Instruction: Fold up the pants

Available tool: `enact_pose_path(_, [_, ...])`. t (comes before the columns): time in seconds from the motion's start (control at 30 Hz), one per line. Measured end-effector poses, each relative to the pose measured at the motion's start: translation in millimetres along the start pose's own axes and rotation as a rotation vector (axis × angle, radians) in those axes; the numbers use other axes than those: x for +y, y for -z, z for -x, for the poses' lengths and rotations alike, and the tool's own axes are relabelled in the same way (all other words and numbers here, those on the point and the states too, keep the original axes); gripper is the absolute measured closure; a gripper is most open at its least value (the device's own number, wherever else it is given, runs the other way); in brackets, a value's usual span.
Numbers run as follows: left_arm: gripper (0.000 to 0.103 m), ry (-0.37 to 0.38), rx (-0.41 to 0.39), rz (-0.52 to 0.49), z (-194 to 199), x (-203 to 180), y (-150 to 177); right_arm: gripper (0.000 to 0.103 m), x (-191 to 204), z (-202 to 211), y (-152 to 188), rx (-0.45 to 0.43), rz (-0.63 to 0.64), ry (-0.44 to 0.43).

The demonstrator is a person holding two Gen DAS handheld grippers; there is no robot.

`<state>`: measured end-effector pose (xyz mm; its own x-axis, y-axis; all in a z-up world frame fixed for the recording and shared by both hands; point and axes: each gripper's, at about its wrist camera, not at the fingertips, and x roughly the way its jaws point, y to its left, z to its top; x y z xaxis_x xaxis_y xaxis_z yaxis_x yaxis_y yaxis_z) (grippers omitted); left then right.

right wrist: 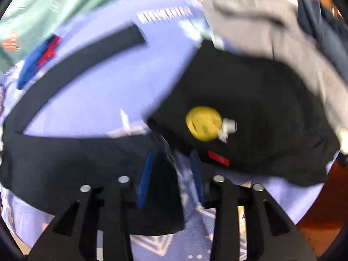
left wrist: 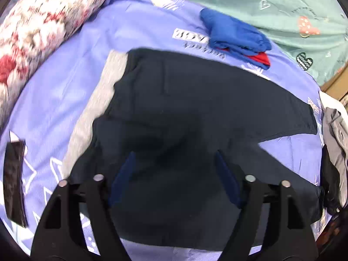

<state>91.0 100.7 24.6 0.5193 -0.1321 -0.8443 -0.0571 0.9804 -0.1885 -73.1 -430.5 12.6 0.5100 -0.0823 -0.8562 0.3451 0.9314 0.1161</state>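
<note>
The dark navy pants point(left wrist: 195, 100) lie spread on the purple bedsheet point(left wrist: 65, 91), and a strip of grey cloth point(left wrist: 97, 100) shows along their left edge. My left gripper point(left wrist: 174, 153) hangs over the pants with its jaws wide open and nothing between the blue pads point(left wrist: 122, 174). In the right wrist view the pants point(right wrist: 76, 169) run as a dark band, with one leg point(right wrist: 97, 50) curving up to the back. My right gripper point(right wrist: 171, 154) is part open over the band's right end. Its pads stand apart from the cloth.
A folded blue and red garment point(left wrist: 235, 37) lies at the back of the sheet. A floral pillow point(left wrist: 43, 26) is at left and a teal quilt point(left wrist: 282, 4) behind. A black garment with a yellow face print point(right wrist: 250, 100) and a grey garment point(right wrist: 261, 21) are piled at right.
</note>
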Motion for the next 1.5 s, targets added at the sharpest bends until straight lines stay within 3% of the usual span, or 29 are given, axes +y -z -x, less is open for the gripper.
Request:
enact_pose_path(0.1, [0.020,0.013,-0.033,-0.048,1,-13,-7,0.060,29,26,-19,-0.112,0.069,-0.133])
enact_pose_path(0.23, [0.020,0.055,-0.009,-0.072,-14,-30,-11,0.060,101,3,-55,-0.143,0.182,-0.318])
enact_pose_path(0.37, [0.019,0.063,0.040,-0.073,-28,-32,-2,0.060,191,-54,-91,-0.024,0.289,-0.449])
enact_pose_path(0.4, [0.016,0.062,0.047,-0.074,-29,-29,0,0.051,213,-63,-93,0.003,0.313,-0.462])
enact_pose_path(0.47, [0.014,0.045,0.051,-0.070,-32,-20,3,0.044,260,-87,-99,0.031,0.382,-0.460])
enact_pose_path(0.57, [0.014,-0.008,0.082,-0.041,-41,2,3,0.043,298,-116,-97,0.097,0.475,-0.486])
enact_pose_path(0.63, [0.014,-0.009,0.110,-0.005,-49,21,2,0.043,300,-139,-98,0.152,0.501,-0.439])
enact_pose_path(0.67, [0.014,0.005,0.113,-0.003,-50,24,1,0.043,290,-142,-105,0.140,0.510,-0.492])
enact_pose_path(0.73, [0.014,0.025,0.124,-0.022,-47,26,-4,0.043,261,-148,-123,0.122,0.484,-0.444])
enact_pose_path(0.77, [0.014,0.034,0.129,-0.027,-45,26,-8,0.042,246,-151,-132,0.103,0.450,-0.379])
enact_pose_path(0.8, [0.014,0.048,0.122,-0.033,-41,26,-15,0.034,216,-159,-152,0.063,0.384,-0.227])
enact_pose_path(0.87, [0.012,0.039,0.054,-0.067,-31,21,-38,0.032,185,-172,-172,0.051,0.303,-0.076])
enact_pose_path(0.9, [0.006,0.020,0.029,-0.080,-30,20,-48,0.032,168,-174,-182,0.067,0.225,-0.107])
enact_pose_path(0.97, [0.004,-0.019,-0.004,-0.087,-38,16,-73,0.032,171,-168,-187,0.082,0.207,-0.206])
enact_pose_path(1.07, [0.004,-0.029,0.097,-0.032,-77,19,-100,0.026,220,-152,-179,0.042,0.378,-0.281])
enact_pose_path(1.13, [0.004,-0.114,0.135,-0.060,-102,16,-107,0.025,247,-152,-174,0.059,0.434,-0.365])
enact_pose_path(1.23, [0.002,-0.148,0.138,-0.077,-108,15,-108,0.024,260,-174,-171,0.111,0.495,-0.337])
enact_pose_path(1.33, [0.002,-0.133,0.147,-0.072,-111,27,-109,0.024,243,-173,-176,0.082,0.529,-0.331])
enact_pose_path(1.4, [0.002,-0.111,0.139,-0.045,-109,40,-113,0.025,219,-182,-188,0.065,0.504,-0.253])
enact_pose_path(1.47, [0.002,-0.079,0.137,-0.010,-104,47,-114,0.024,184,-186,-208,0.074,0.419,-0.356])
enact_pose_path(1.5, [0.002,-0.078,0.137,-0.004,-103,46,-115,0.025,173,-189,-215,0.066,0.373,-0.288])
